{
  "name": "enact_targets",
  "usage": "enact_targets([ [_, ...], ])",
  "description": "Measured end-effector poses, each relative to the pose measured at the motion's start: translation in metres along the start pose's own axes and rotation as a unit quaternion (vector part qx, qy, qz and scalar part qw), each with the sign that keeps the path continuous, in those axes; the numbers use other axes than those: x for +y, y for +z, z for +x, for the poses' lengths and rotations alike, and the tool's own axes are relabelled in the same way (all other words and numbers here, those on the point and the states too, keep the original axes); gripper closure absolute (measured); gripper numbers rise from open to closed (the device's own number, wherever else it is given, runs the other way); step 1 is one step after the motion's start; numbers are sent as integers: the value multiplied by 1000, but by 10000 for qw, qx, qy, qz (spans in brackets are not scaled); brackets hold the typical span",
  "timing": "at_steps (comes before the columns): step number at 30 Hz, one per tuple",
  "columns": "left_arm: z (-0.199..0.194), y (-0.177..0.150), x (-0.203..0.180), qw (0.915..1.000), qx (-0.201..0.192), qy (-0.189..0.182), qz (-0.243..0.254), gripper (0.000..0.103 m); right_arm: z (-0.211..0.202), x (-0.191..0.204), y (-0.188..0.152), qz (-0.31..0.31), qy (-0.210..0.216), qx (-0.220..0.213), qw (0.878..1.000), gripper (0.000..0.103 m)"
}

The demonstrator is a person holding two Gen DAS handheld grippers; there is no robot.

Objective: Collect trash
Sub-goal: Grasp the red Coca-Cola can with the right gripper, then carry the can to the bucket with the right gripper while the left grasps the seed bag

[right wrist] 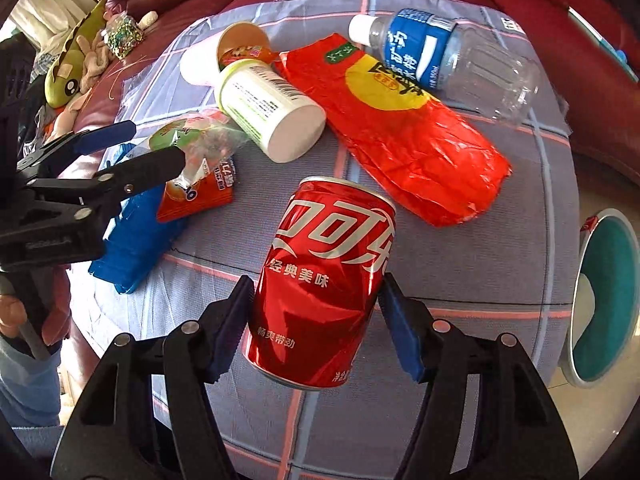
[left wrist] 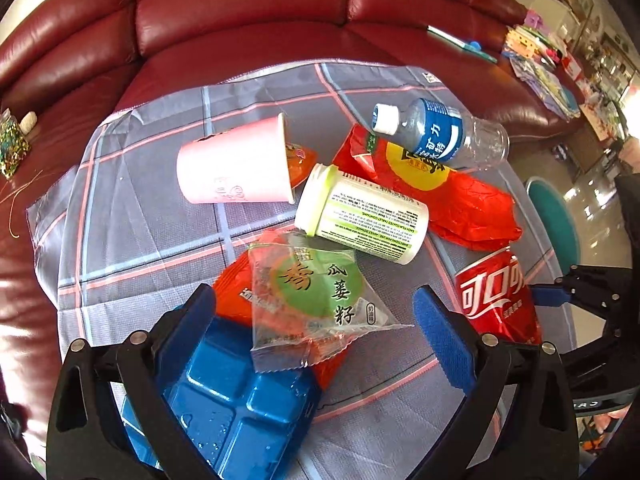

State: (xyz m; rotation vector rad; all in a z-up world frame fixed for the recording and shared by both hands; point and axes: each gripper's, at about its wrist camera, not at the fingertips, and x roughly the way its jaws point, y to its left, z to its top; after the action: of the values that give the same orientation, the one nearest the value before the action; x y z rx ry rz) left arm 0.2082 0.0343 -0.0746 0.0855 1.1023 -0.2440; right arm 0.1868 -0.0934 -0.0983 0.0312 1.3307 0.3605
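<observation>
Red can [right wrist: 320, 280] clamped by steeply down-tilted right gripper [right wrist: 316, 328] fingers; left gripper [left wrist: 316, 320] spread.

A dark red leather sofa [left wrist: 240, 4] fills the background, a grey checked cloth [left wrist: 160, 240] spread over its seat; right, a glossy floor [left wrist: 588, 196] and perhaps cluttered shelves.

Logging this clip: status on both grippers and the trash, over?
Right gripper clamped on red can. Left gripper open around clear snack wrapper, not gripping. Bottle, white jar, pink cup still on cloth. Nothing blocking.
</observation>
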Motion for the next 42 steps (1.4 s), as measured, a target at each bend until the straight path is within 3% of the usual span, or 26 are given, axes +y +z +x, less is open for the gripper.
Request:
enact_targets([
  [2,9,2,-8,9997,88,141,191,8,-3,-7,-3,42,-15,-44,10000,42],
  [6,26,2,-13,9986,286,294,325,22,-5,-19,-9,123,75,-87,9999,42],
  [16,24,-8,-14,9987,263,321,310,28,-1,-29,-17,227,274,-77,9993,42],
  [21,15,-16,-18,9994,309,23,159,27,-3,-32,-22,257,306,-102,9991,42],
  [30,12,-52,-78,9929,618,-691,747,21,-14,-55,-46,415,308,-121,9986,41],
  [37,12,-69,-94,9893,879,-868,776,16,-27,-79,-74,538,162,-141,9983,41],
  [42,21,-69,-96,9913,919,-622,712,16,-31,-90,-80,617,199,-218,9977,41],
])
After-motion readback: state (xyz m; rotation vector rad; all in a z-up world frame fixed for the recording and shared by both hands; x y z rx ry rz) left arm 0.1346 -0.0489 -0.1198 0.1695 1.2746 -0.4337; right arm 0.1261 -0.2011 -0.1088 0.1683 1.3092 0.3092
